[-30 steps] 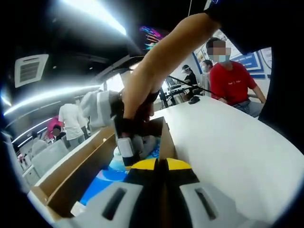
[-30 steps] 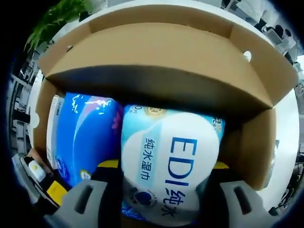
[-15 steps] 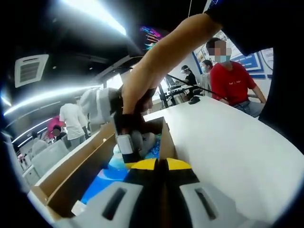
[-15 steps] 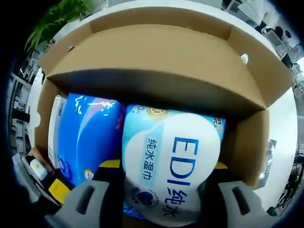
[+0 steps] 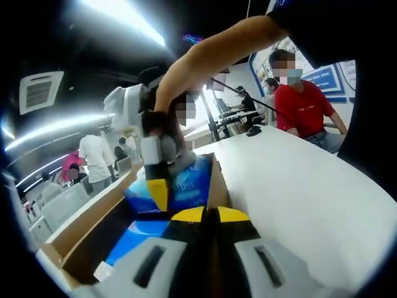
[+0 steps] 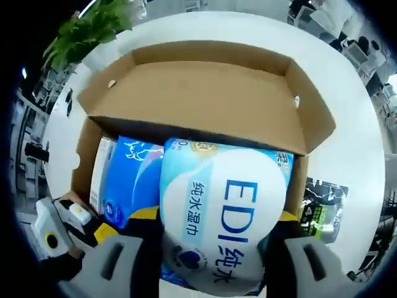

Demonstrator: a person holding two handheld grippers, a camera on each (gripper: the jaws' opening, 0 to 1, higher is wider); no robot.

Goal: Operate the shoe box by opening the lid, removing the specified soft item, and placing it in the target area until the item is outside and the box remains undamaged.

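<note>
Moved since a second ago: the soft white-and-blue wet-wipe pack printed "EDI" [image 6: 223,217] is now raised above the open brown cardboard shoe box [image 6: 205,93]; it sat down inside the box before, and more of the box and table now shows beneath it.

Wet-wipe pack: clamped between the right tongs [image 6: 211,248], yellow-tipped jaws pressed to both its sides. In the left gripper view the same pack [image 5: 186,186] hangs above the box's far end, the right tongs [image 5: 156,186] gripping it from above, a person's bare forearm [image 5: 211,53] reaching down to them.

Shoe box: lid flap folded back and open, resting on the white table [image 6: 347,143]. Inside, a second blue printed soft pack [image 6: 130,180] lies at the left of the held one.

Left tongs [image 5: 209,217]: jaws pressed together, nothing between them, at the near edge of the box [image 5: 93,230]; seen in the right gripper view at lower left [image 6: 62,230].

Beside the box: a dark printed packet [image 6: 322,208] on the table at right.

Surroundings: a green leafy plant [image 6: 93,31]; a seated person in a red shirt [image 5: 301,105] beyond the table [image 5: 310,192].
</note>
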